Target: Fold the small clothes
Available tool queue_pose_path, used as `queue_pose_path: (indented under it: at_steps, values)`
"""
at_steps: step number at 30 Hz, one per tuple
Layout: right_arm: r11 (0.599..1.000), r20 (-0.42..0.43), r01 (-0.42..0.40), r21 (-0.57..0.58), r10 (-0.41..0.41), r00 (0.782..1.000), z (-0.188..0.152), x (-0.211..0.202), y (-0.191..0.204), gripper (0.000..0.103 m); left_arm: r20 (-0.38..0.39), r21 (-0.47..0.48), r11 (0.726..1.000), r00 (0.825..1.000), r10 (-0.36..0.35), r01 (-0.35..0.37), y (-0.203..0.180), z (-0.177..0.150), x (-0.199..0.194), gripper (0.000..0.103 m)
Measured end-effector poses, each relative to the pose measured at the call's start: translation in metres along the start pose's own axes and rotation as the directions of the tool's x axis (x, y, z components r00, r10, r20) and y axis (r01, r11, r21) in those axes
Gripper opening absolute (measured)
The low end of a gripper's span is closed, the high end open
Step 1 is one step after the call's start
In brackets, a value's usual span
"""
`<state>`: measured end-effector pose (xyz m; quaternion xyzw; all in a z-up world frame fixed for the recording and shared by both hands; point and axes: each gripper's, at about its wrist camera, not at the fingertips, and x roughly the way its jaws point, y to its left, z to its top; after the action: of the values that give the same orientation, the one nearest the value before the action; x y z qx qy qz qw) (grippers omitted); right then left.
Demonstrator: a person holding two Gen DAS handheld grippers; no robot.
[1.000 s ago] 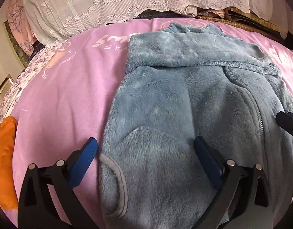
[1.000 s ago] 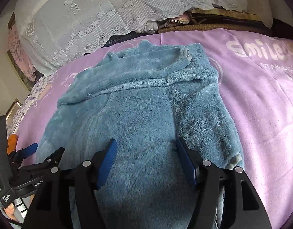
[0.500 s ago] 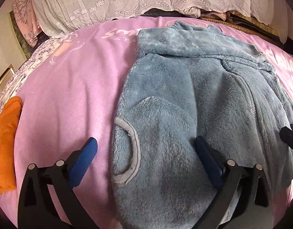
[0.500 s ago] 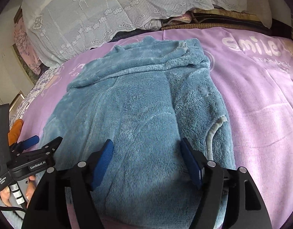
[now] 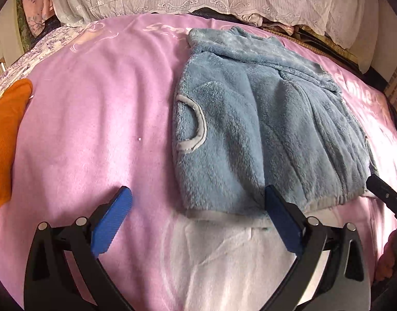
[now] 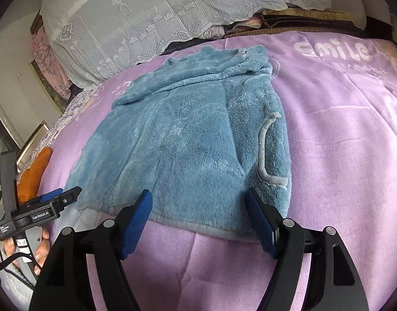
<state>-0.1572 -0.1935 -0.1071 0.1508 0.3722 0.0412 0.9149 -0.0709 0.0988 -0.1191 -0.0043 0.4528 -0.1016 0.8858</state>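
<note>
With both sleeves folded in, we hold the left gripper (image 5: 195, 223) and right gripper (image 6: 198, 217) spread and empty at the hem of the blue fleece jacket (image 6: 188, 140) lying on the pink blanket (image 5: 89, 119), so next we judge we must pinch that hem and fold it toward the hood

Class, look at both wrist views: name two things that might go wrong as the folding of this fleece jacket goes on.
1. The fluffy blue fleece jacket is thick, so its folded-in sleeves may spring open.
2. Both the left gripper and the right gripper stand open, holding nothing; grabbing the hem might also pinch the pink blanket.
</note>
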Motion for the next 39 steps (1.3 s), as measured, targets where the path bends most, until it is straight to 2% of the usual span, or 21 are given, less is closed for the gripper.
queue_pose_path:
  at_steps: [4,9,11,15,20,22,23,24,26,27,31,34,35,36,38,39]
  values:
    - [0.995,0.049,-0.076,0.071,0.072,0.996,-0.007,-0.02,-0.018,0.075,-0.017,-0.012,0.997,0.997,-0.076,0.076,0.01,-0.003,-0.001,0.098]
    - [0.963,0.076,-0.153,0.223,0.14,0.987,-0.004,-0.026,-0.052,0.073,-0.031,-0.031,0.988,0.988,-0.153,0.152,0.016,0.012,0.012,0.099]
    - [0.956,0.089,-0.102,0.277,0.08,0.993,-0.004,-0.032,-0.063,0.074,-0.026,-0.039,0.986,0.986,-0.163,0.162,0.017,0.013,0.013,0.098]
    - [0.942,0.053,-0.136,0.308,0.126,0.991,-0.005,-0.027,-0.079,0.073,-0.018,-0.05,0.98,0.981,-0.191,0.19,0.02,0.014,0.012,0.098]
    - [0.975,0.015,-0.061,0.214,0.059,0.998,0.003,-0.01,-0.062,0.073,-0.028,-0.028,0.977,0.977,-0.213,0.212,0.018,0.02,0.018,0.098]
    - [0.98,0.016,-0.052,0.194,0.05,0.999,0.006,-0.007,-0.059,0.067,-0.024,-0.024,0.975,0.975,-0.221,0.22,0.017,0.02,0.018,0.095]
    - [0.981,0.016,-0.047,0.189,0.044,0.999,0.006,-0.006,-0.059,0.061,-0.019,-0.025,0.974,0.974,-0.228,0.227,0.017,0.02,0.016,0.088]
    - [0.98,0.019,-0.048,0.194,0.045,0.999,0.004,-0.006,-0.06,0.052,-0.015,-0.026,0.972,0.972,-0.233,0.233,0.018,0.02,0.015,0.075]
    - [0.972,0.014,-0.091,0.216,0.09,0.996,0.001,-0.007,-0.065,0.04,-0.015,-0.036,0.965,0.965,-0.262,0.262,0.019,0.018,0.013,0.063]
    - [0.967,0.008,-0.115,0.228,0.116,0.993,-0.002,-0.007,-0.067,0.038,-0.019,-0.038,0.96,0.96,-0.28,0.279,0.019,0.017,0.013,0.057]
    - [0.959,0.0,-0.148,0.243,0.153,0.988,-0.001,-0.002,-0.069,0.038,-0.03,-0.03,0.947,0.947,-0.319,0.319,0.016,0.019,0.018,0.057]
    - [0.955,0.0,-0.163,0.249,0.168,0.986,0.002,0.003,-0.069,0.036,-0.03,-0.061,0.936,0.937,-0.349,0.347,0.019,0.023,0.022,0.057]
    - [0.956,0.002,-0.162,0.246,0.166,0.986,0.002,0.003,-0.068,0.031,-0.025,-0.07,0.933,0.934,-0.356,0.354,0.021,0.023,0.021,0.047]
    - [0.956,0.004,-0.164,0.245,0.168,0.986,0.0,0.002,-0.068,0.024,-0.023,-0.078,0.929,0.931,-0.364,0.362,0.023,0.022,0.02,0.029]
    - [0.95,0.004,-0.178,0.255,0.183,0.983,-0.002,0.001,-0.069,0.019,-0.021,-0.099,0.919,0.923,-0.385,0.381,0.026,0.02,0.019,0.019]
    - [0.949,0.006,-0.181,0.26,0.186,0.983,-0.002,0.001,-0.07,0.018,-0.014,-0.102,0.919,0.923,-0.384,0.381,0.027,0.019,0.018,0.018]
